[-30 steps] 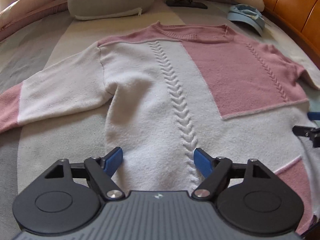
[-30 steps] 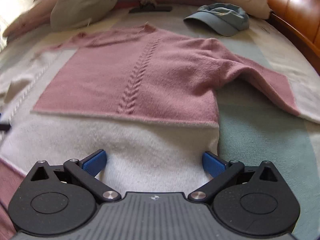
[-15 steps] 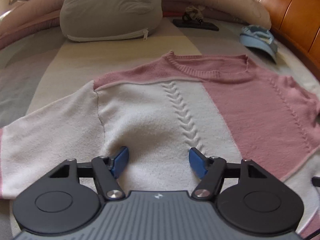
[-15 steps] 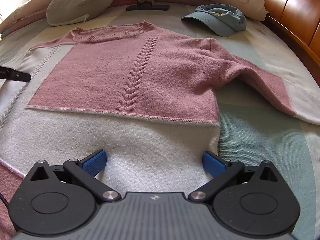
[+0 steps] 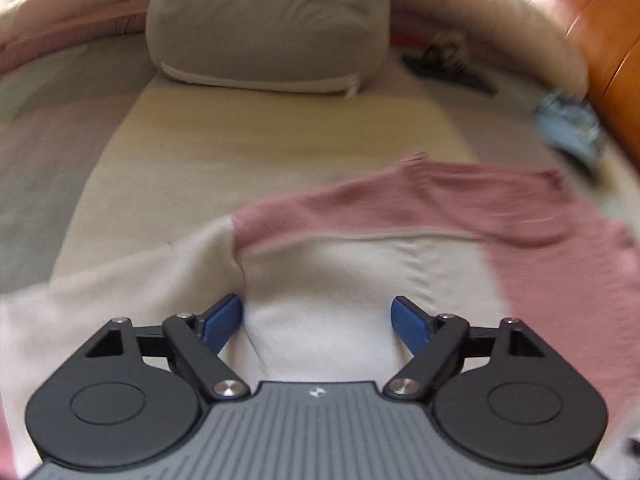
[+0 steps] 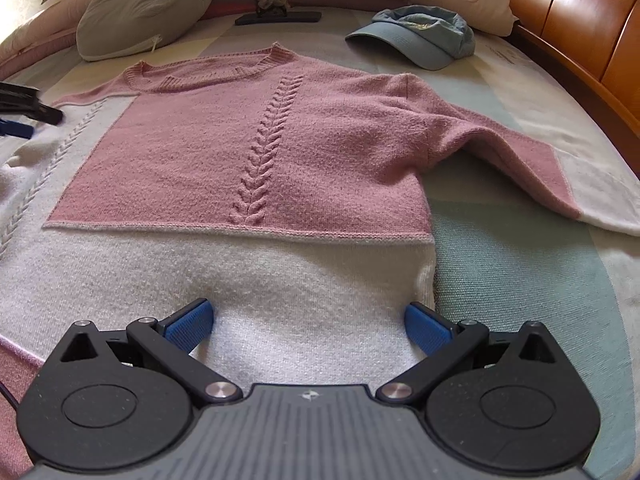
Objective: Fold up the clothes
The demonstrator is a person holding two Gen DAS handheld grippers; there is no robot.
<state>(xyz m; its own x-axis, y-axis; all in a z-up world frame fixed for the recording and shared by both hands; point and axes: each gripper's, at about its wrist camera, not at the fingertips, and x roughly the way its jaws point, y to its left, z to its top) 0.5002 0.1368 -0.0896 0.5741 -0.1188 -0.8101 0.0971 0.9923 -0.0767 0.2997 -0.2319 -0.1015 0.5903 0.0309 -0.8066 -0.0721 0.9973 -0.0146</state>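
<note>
Over on the left side of the bed [image 6: 500, 264], the left gripper [image 5: 318, 320] had pushed way forward compared with a second earlier: back then its camera took in the whole sweater [image 6: 256, 152], and now it sat low over the white shoulder seam [image 5: 240, 260], view all motion-blurred, grey pillow [image 5: 272, 20] looming ahead. Its blue pads [image 5: 220, 322] were spread wide with nothing between them, just knit underneath. Moving right, the sweater lay flat and face-up, neckline toward the pillows, right sleeve [image 6: 520, 152] angled out onto the blanket, blue cap [image 6: 420, 36] just beyond. The right gripper [image 6: 308, 326] had barely budged, parked over the white hem near the side edge, fingers also wide apart and holding nothing. My read: no fold started yet, and the left one was lining up for a shoulder or sleeve grab.
</note>
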